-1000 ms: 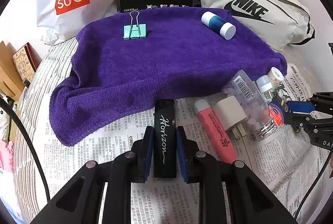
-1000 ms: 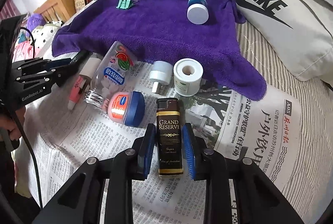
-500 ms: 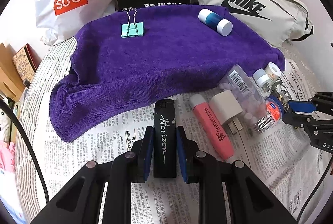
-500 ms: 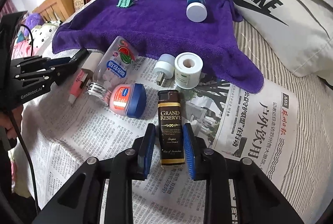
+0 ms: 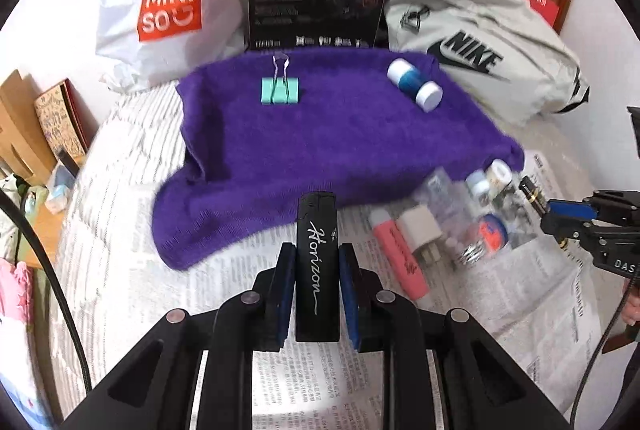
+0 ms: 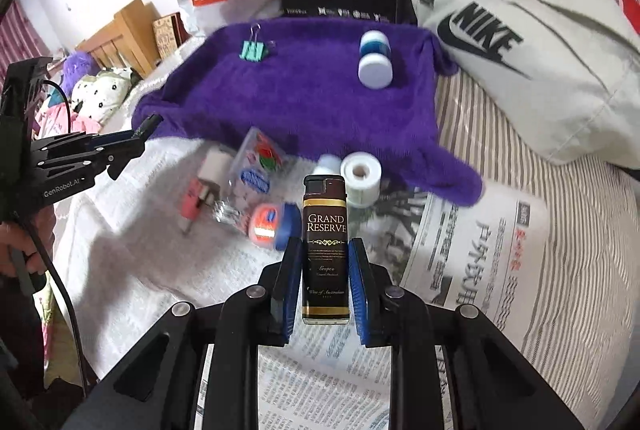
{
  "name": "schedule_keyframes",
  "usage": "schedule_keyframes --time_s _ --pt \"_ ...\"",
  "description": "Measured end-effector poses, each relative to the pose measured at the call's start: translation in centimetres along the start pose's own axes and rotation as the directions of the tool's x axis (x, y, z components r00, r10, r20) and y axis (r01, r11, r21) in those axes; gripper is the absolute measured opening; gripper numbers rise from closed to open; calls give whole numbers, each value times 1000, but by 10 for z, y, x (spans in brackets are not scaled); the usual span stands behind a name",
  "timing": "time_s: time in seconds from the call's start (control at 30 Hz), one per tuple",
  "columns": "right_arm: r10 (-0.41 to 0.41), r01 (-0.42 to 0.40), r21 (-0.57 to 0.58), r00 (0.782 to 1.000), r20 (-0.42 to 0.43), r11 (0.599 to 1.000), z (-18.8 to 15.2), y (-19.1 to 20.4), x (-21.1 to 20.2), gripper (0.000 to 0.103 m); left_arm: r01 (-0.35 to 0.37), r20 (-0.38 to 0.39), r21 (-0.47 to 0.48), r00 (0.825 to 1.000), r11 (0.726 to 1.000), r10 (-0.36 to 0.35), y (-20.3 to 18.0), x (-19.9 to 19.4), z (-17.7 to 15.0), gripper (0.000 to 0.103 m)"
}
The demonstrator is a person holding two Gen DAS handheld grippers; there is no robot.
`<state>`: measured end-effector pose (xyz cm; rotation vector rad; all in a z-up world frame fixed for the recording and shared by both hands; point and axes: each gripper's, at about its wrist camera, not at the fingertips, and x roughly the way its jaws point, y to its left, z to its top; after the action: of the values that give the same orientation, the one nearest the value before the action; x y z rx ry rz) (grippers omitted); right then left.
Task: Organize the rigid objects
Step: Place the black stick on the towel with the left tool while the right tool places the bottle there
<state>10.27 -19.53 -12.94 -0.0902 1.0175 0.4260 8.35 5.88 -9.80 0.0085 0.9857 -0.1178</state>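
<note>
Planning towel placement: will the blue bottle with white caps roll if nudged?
Probably. The blue bottle lies on its side and looks cylindrical, so a sideways push could roll it. The fuzzy purple towel should damp that. It looks small, likely rigid and light.

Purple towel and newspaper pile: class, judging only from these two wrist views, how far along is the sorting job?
Done: a teal binder clip and a blue-and-white bottle lie on the purple towel.

In hand: the left gripper clamps a black Horizon lighter; the right gripper clamps a Grand Reserve lighter.

Left: the pink tube, white charger, clear bottle, jar and tape roll on the newspaper.
</note>
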Motion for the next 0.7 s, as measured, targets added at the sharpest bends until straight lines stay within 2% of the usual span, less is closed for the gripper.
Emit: schedule_keyframes --time_s 0.2,0.37,0.5,0.7 --pt "27 -27 -4 999 23 1000 28 -5 -3 23 9 32 5 999 1000 -10 6 -9 25 21" --pt "9 -9 19 999 41 1000 59 -16 8 23 -1 40 12 999 1000 0 11 -1 48 21" --pt "-7 6 20 999 34 1000 83 -23 23 23 -13 45 17 999 1000 12 16 8 63 21" --pt "-48 48 23 999 -18 999 107 -33 56 23 -12 37 10 999 1000 11 27 28 85 21"
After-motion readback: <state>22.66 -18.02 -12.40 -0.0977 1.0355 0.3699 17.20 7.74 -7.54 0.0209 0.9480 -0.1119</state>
